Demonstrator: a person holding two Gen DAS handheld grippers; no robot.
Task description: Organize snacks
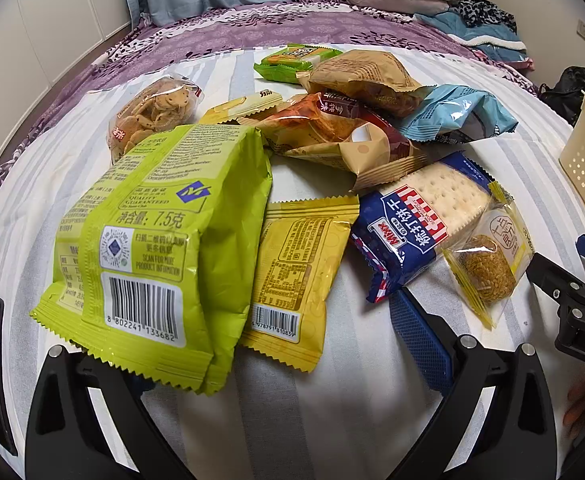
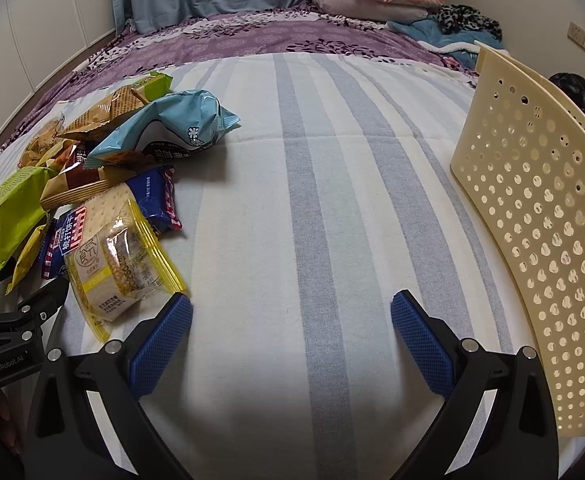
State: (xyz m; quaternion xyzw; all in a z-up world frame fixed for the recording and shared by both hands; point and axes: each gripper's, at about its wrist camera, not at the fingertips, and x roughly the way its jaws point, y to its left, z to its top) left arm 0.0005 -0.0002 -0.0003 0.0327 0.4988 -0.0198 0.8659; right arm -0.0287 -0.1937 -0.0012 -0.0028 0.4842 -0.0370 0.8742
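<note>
Striped sheet (image 2: 292, 240) under spread right gripper (image 2: 291, 336).

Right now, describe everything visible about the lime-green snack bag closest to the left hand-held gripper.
The lime-green snack bag is a glossy, puffy foil-look pouch with zigzag sealed ends, lying back side up on the striped cloth. Its back shows a white barcode panel, a QR code, Chinese and English print and a blue logo. Its right edge overlaps the yellow packet. Its near end covers one finger of the left hand-held gripper; whether that finger touches it is unclear. It appears sealed.
</note>
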